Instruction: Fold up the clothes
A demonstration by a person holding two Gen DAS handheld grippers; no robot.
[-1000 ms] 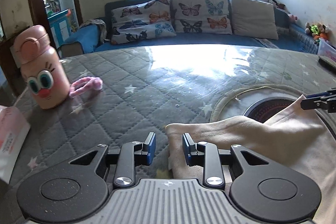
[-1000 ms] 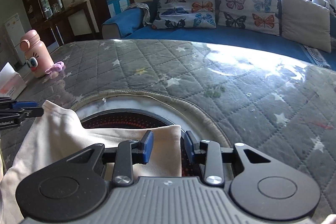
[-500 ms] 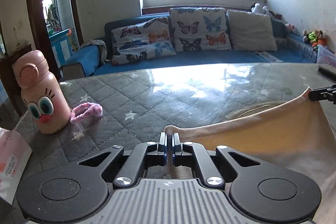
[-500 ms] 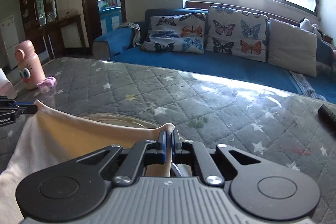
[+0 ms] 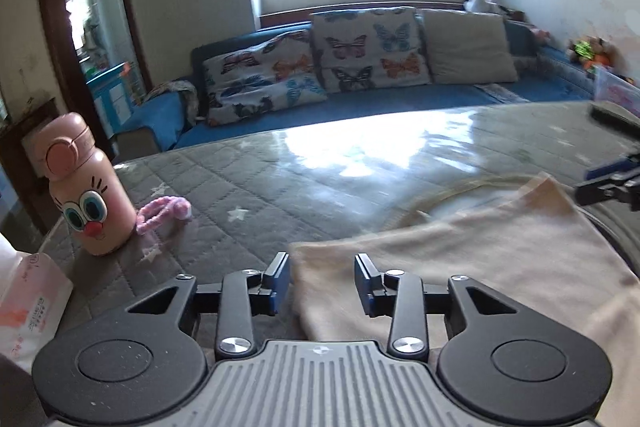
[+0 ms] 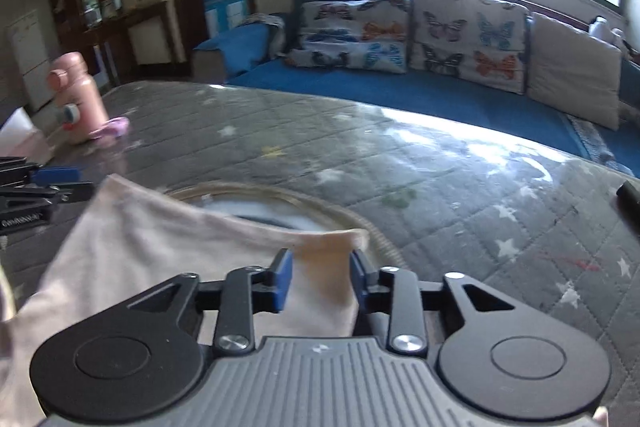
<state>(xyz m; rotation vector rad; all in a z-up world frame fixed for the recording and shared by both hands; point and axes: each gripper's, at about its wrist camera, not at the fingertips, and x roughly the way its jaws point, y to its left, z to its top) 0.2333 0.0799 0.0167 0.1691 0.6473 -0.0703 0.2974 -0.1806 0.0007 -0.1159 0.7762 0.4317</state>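
A beige garment (image 5: 472,251) lies on the grey quilted table, over a round inset. My left gripper (image 5: 322,277) is open, with the garment's left corner lying between its jaws, not pinched. My right gripper (image 6: 320,277) is open too, with the garment's (image 6: 168,247) right corner lying loose between its jaws. Each gripper shows at the edge of the other's view, the right gripper (image 5: 608,183) at right and the left gripper (image 6: 44,183) at left.
A pink cartoon bottle (image 5: 86,187) and a pink hair tie (image 5: 162,213) stand at the table's left, with a tissue pack (image 5: 28,307) nearer. A dark remote (image 6: 630,197) lies at the right. A blue sofa with butterfly pillows (image 5: 360,55) is behind the table.
Both grippers were shut on the garment's corners and held it lifted; now both have opened and the garment lies on the table, a little farther forward.
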